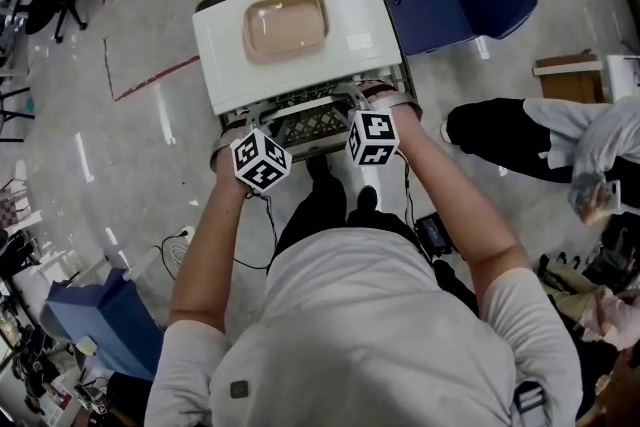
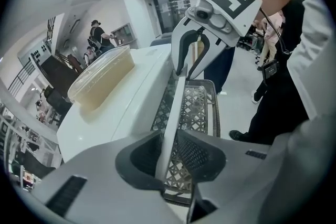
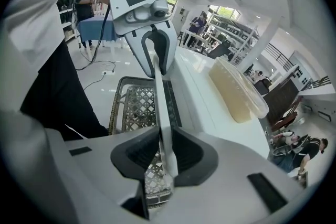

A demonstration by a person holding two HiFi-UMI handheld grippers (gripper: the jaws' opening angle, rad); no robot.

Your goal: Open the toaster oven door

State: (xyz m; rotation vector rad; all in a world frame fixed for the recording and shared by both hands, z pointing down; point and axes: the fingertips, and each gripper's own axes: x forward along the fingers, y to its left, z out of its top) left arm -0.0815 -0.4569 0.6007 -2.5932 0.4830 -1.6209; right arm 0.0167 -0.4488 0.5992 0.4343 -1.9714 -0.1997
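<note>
I have both sets of fingers pinched shut on the white bar handle (image 2: 177, 102) at the front of the white toaster oven (image 1: 230, 65). The left gripper (image 2: 169, 153) holds one end and the right gripper (image 3: 161, 152) the other (a tan plastic tub (image 1: 286, 23) sits on top). I can't tell from here whether the handle has been pulled outward yet.

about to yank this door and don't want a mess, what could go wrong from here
The container rests on top of the toaster oven; a hard tug could rock the oven and slide it off. The left gripper and right gripper both clamp the thin handle; uneven pulls could twist it or slip it from the fingers. The person's feet stand close below the door, so a door dropping open might hit them.
</note>
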